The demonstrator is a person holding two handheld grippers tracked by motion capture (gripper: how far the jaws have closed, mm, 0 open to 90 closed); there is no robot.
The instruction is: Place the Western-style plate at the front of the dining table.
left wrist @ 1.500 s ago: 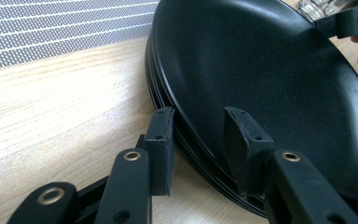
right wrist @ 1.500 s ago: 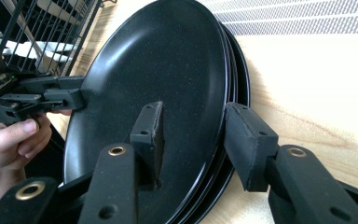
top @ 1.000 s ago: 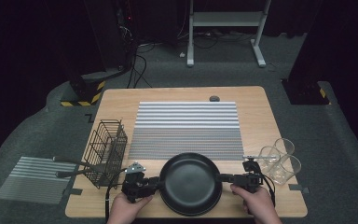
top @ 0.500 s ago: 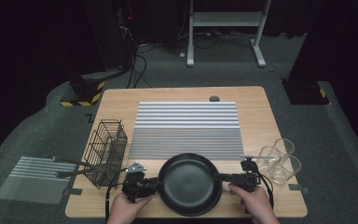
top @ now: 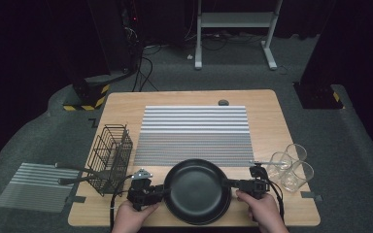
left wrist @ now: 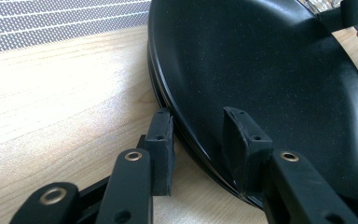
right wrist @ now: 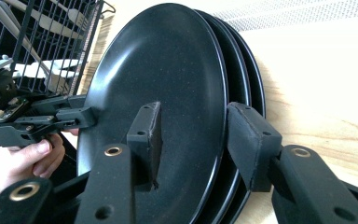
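Observation:
A stack of black plates point(top: 196, 191) lies at the table's front middle. My left gripper point(top: 162, 190) reaches in at the stack's left rim. In the left gripper view its jaws point(left wrist: 200, 135) straddle that rim, one pad point(left wrist: 161, 140) outside by the table and one over the top plate point(left wrist: 261, 70); they look open. My right gripper point(top: 228, 183) is at the right rim. Its jaws point(right wrist: 193, 135) have just been closing with the plates point(right wrist: 168, 60) between them, one pad point(right wrist: 144, 140) over the top plate's face and the other past the rims. The stack rests flat.
A black wire basket point(top: 110, 158) with cutlery stands left of the plates. A striped mat point(top: 194, 133) covers the table's middle. Three clear glasses point(top: 291, 165) stand at the right front. Another striped mat point(top: 36, 184) lies off the table's left side.

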